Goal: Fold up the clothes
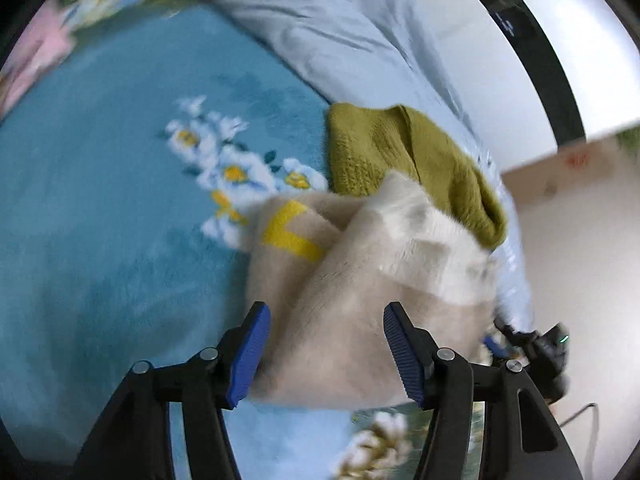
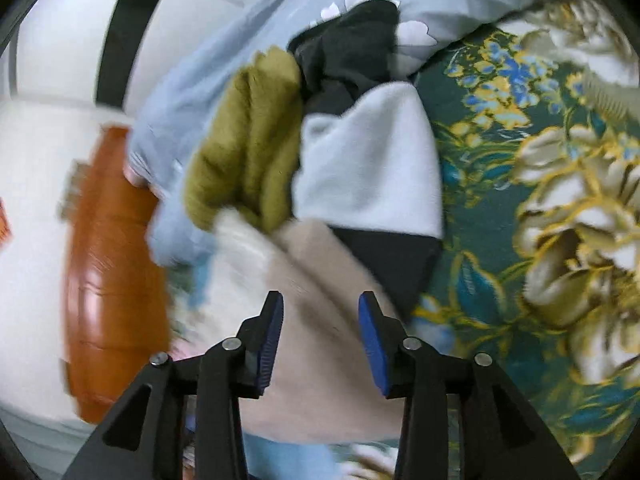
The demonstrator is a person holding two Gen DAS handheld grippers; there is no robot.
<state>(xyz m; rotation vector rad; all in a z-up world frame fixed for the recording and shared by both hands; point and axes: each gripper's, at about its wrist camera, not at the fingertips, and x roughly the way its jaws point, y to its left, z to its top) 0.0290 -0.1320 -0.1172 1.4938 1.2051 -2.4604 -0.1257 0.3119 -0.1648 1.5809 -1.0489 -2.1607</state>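
Observation:
A beige fluffy garment (image 1: pixel 344 312) with a yellow mark and a white patch lies folded on the blue floral blanket (image 1: pixel 100 208). My left gripper (image 1: pixel 324 350) is open, its blue pads (image 1: pixel 248 356) on either side of the garment's near edge. An olive knit garment (image 1: pixel 400 160) lies behind it. In the right wrist view, my right gripper (image 2: pixel 320 340) is open over the same beige garment (image 2: pixel 316 360). Beyond it lie the olive knit (image 2: pixel 248 144), a white garment (image 2: pixel 372 168) and a black one (image 2: pixel 352 48).
A grey-blue quilt (image 1: pixel 328 20) lies at the back. A green floral bedcover (image 2: pixel 540 200) fills the right of the right wrist view. A brown wooden piece (image 2: pixel 112 272) stands at the left beside the bed. The right gripper's body (image 1: pixel 548 352) shows at the left view's right edge.

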